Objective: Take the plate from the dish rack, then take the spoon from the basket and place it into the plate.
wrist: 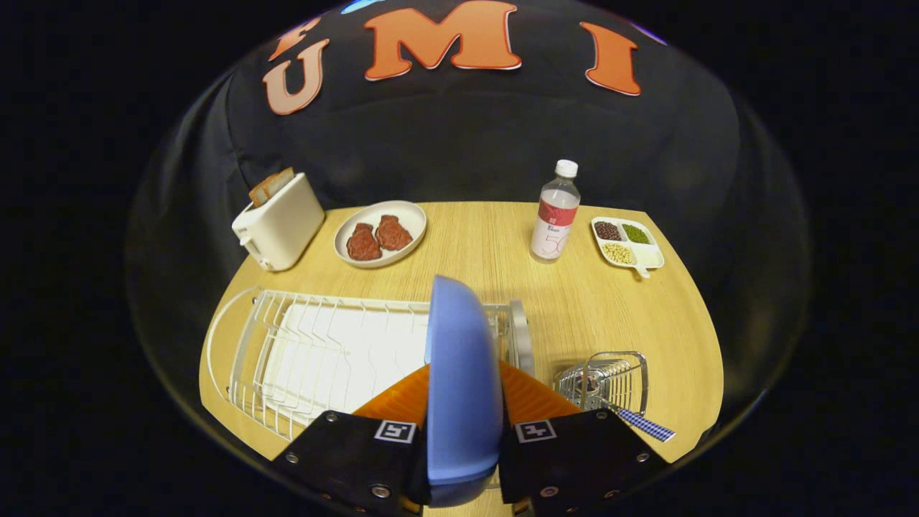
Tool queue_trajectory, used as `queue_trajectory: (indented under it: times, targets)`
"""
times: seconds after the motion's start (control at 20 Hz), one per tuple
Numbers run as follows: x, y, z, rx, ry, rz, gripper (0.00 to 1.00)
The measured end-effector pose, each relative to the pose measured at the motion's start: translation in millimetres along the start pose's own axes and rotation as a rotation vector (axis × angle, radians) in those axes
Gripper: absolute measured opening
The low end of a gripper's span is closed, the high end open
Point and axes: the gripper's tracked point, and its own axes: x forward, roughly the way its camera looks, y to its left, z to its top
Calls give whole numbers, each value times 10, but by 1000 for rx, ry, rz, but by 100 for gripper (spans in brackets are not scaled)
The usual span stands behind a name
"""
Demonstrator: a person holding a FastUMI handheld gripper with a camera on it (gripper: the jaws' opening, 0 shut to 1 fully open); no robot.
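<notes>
A: Tool (pixel 463 424) clamped on blue plate (pixel 459 373), both fingers pressing it edge-on, above dish rack's (pixel 316 352) near end

B: Spoon (pixel 642 422)?

A: In wire basket (pixel 607 380), just right of the fingers, untouched. Plate looks lifted out but not set on the worktop (pixel 574 301); spoon step remains

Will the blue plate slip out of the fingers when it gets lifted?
Maybe. The blue plate looks smooth and stands on edge, so it could slide or twist. But both orange fingers press its faces, with ridges that probably help. It looks stiff, likely light.
</notes>
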Motion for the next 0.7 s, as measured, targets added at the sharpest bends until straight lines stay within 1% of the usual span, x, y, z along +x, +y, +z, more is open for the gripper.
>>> queue_trajectory:
  times: [0.05, 0.1, 0.2, 0.3, 0.45, 0.6, 0.7]
  targets:
    - [-3, -123, 104, -1, -35, -49, 33]
    - [-63, -206, 167, -7, -64, -83, 32]
    - [-211, -98, 258, 52, -85, -29, 29]
    - [-397, -55, 283, 100, -103, 29, 29]
    - [-746, -70, 242, 118, -160, 82, 29]
    - [-1052, -113, 49, 118, -201, 126, 29]
    - [-1191, -140, -123, 118, -203, 157, 29]
